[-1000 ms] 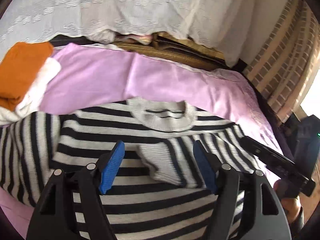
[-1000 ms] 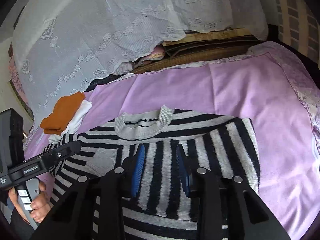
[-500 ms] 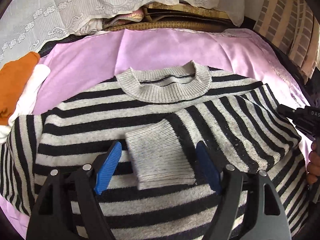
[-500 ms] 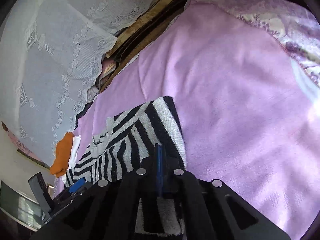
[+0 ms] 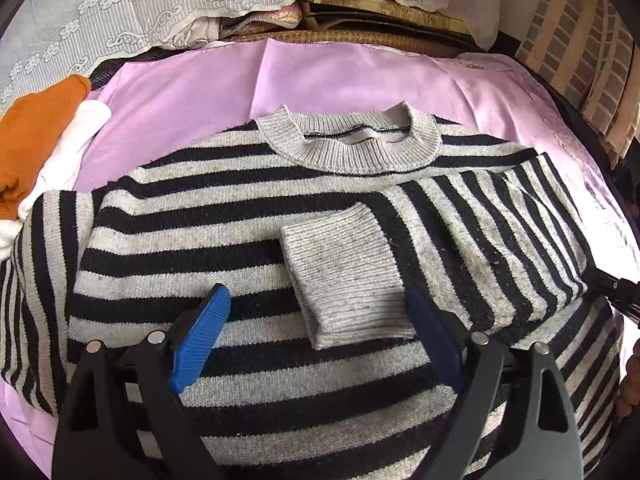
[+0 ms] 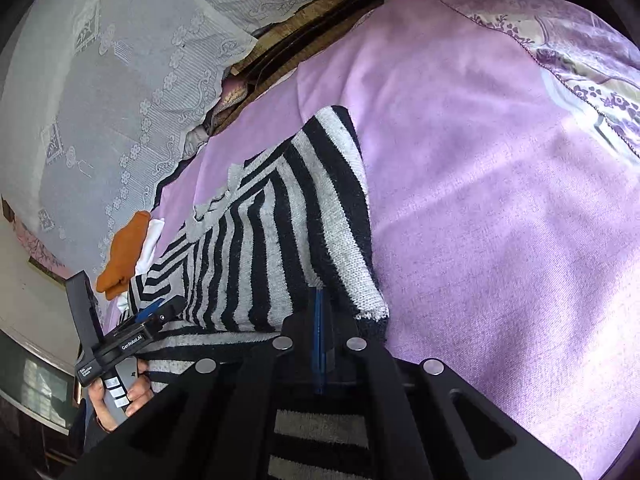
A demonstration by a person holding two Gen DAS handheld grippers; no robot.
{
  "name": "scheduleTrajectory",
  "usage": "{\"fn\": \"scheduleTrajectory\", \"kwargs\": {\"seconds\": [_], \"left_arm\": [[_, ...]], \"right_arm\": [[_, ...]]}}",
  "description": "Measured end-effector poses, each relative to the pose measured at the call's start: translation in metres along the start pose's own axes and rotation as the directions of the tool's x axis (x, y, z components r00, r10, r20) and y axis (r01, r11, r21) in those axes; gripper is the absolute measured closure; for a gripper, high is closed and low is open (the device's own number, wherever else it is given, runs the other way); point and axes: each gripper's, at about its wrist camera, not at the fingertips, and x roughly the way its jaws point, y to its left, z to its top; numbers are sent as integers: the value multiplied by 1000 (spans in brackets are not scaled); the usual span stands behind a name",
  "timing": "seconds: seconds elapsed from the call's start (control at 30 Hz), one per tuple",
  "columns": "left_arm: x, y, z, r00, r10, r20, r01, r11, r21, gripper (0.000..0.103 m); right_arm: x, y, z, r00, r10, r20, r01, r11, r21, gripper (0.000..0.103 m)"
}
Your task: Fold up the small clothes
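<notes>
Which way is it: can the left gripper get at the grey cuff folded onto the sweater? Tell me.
Probably yes. The left gripper is open, its fingers either side of the grey cuff, which lies uncovered on top of the striped sweater.

Left gripper (image 5: 316, 336) low over front of striped sweater (image 5: 248, 232), jaws spread wide, blue pads either side of folded grey cuff, not touching it. Seen also from right wrist view (image 6: 154, 308), held in bare hand (image 6: 120, 396) wrapped round grey handle at sweater's near left edge. Right gripper (image 6: 320, 336) at sweater's right side, jaws pressed together, blue pads meeting in thin line; whether sweater edge sits between them cannot be told. Fingers of right hand (image 5: 630, 384) just visible at sweater's right edge.
</notes>
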Motion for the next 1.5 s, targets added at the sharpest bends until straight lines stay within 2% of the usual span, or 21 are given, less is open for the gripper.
{"fn": "scheduleTrajectory", "kwargs": {"seconds": [0.03,0.07,0.23,0.33,0.4,0.43,0.47,0.5,0.57,0.7,0.73,0.83,0.9,0.97,1.07,1.13,1.17,1.23,1.37,1.47,1.5], "left_arm": [[-7,3,0,1000,-10,15,10,1000,-14,17],[-15,6,0,999,-37,33,38,999,-27,17],[-21,14,14,994,-87,59,91,993,-74,17],[-4,6,18,999,-27,25,27,999,-31,17],[10,7,14,1000,-1,-15,0,1000,-26,16],[11,11,12,1000,-15,-9,15,999,-36,16],[9,13,12,1000,-31,-3,31,999,-42,16],[7,16,12,999,-39,-3,39,998,-46,16],[1,23,10,999,-41,3,41,997,-63,16],[-31,55,1,999,-19,41,23,996,-88,16],[-43,68,-2,998,0,62,6,996,-93,16],[-79,121,-19,994,59,93,-45,989,-144,16],[-99,167,-34,990,114,88,-92,971,-222,16],[-115,218,-50,986,151,68,-120,934,-336,16],[-127,294,-75,990,135,30,-97,834,-543,16],[-128,333,-91,994,107,19,-71,769,-635,17],[-128,347,-96,996,90,23,-52,749,-660,17],[-124,362,-100,998,30,46,9,734,-680,17],[-114,366,-89,998,36,53,7,763,-646,16],[-108,374,-85,996,27,80,32,753,-658,16],[-108,378,-84,995,27,94,42,747,-664,22]], "right_arm": [[-5,5,-1,1000,-8,20,8,1000,1,103],[-9,14,0,999,-6,34,6,1000,-17,97],[5,76,29,999,2,44,5,986,-166,96],[40,95,49,1000,2,-1,-2,986,-166,96],[64,93,53,999,-13,-32,9,990,-139,91],[75,88,51,998,-37,-45,31,991,-128,80],[85,81,47,997,-55,-58,48,992,-113,77],[92,72,43,997,-45,-58,39,994,-104,80],[88,66,38,999,-48,-24,45,991,-123,94],[78,74,32,997,-78,6,78,985,-153,91],[74,82,29,996,-92,17,93,980,-176,87],[65,123,14,998,-60,31,67,959,-274,87],[61,162,0,999,-36,40,48,931,-362,80],[62,206,-19,999,8,36,9,894,-448,59],[73,271,-58,997,68,-30,-73,819,-569,56],[87,308,-88,990,96,-101,-139,767,-626,55],[94,325,-102,986,100,-135,-164,743,-649,55],[109,351,-130,979,91,-181,-193,690,-698,55],[135,388,-169,982,19,-185,-161,588,-793,54],[152,405,-182,985,-28,-168,-129,527,-840,50],[158,410,-185,986,-43,-158,-115,507,-854,50]]}}
